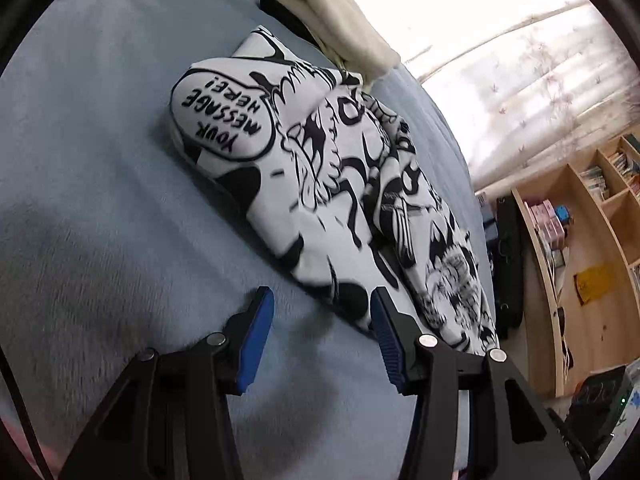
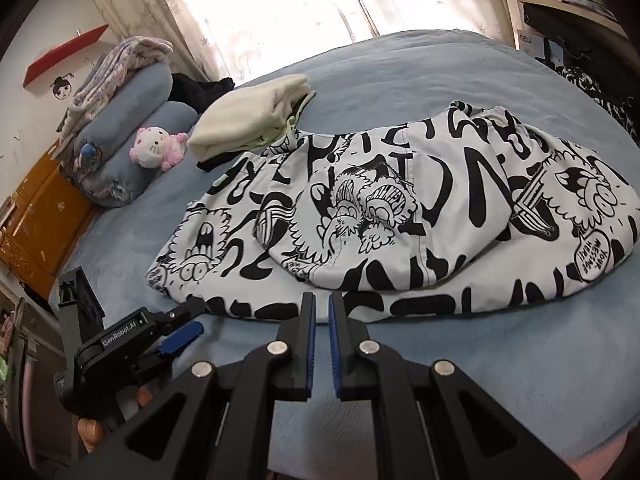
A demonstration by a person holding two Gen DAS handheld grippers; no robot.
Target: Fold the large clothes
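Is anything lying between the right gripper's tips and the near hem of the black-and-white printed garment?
No. In the right wrist view the right gripper, shut and empty, sits just short of the printed garment; only bare blue bed cover separates them.

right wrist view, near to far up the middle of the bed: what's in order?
Right gripper, jaws nearly shut with nothing between them → black-and-white printed garment → cream folded cloth → bare blue bedcover → curtained window.
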